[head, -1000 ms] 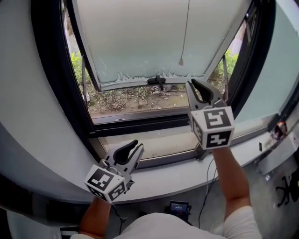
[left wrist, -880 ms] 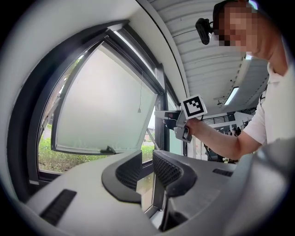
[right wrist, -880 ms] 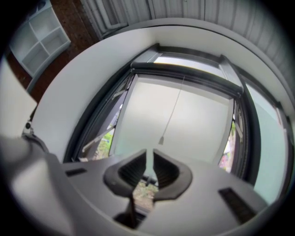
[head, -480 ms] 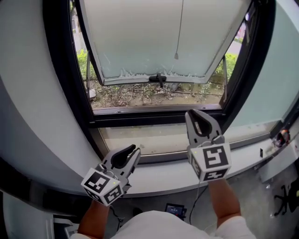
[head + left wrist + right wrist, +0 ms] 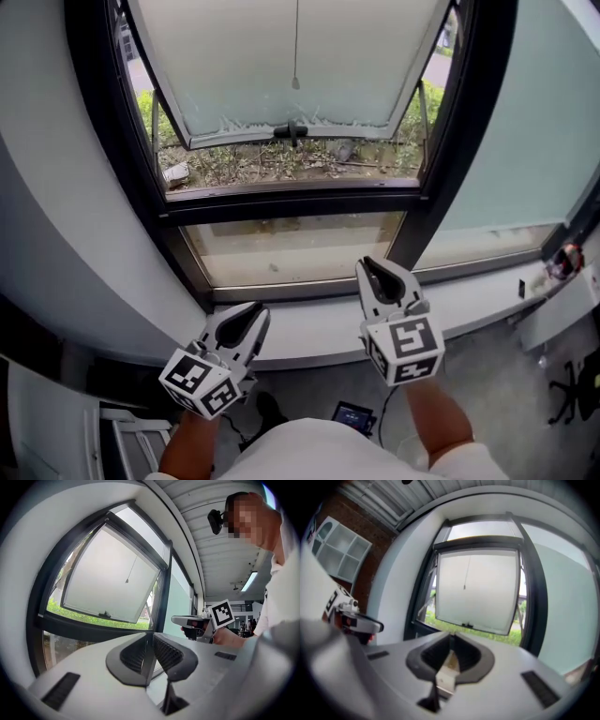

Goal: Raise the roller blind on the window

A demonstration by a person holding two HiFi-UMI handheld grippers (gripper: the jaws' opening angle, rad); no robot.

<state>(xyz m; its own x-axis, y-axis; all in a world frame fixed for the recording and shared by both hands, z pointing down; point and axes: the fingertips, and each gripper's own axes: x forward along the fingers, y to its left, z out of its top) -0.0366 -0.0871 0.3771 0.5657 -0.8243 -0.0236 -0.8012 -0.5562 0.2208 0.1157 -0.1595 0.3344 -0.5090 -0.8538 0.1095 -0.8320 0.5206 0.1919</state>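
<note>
1. Grippers. The left gripper (image 5: 255, 312) and right gripper (image 5: 373, 269) are both held low, in front of the window sill (image 5: 309, 330). Both sets of jaws have just been closing. The tips now meet, and nothing is between them.

2. Blind. No view shows blind fabric across the glass. The only blind part visible is a thin pull cord (image 5: 297, 42) with a small end piece (image 5: 295, 82). It hangs at the middle of the window in front of the frosted pane (image 5: 244, 66), well apart from both grippers.

3. Handling, as judged. The cord is probably light, limp and free to swing, and thin enough to slip between the pads. Take hold just above the end piece, so that it acts as a stop. Pull steadily in line with the cord.
</note>
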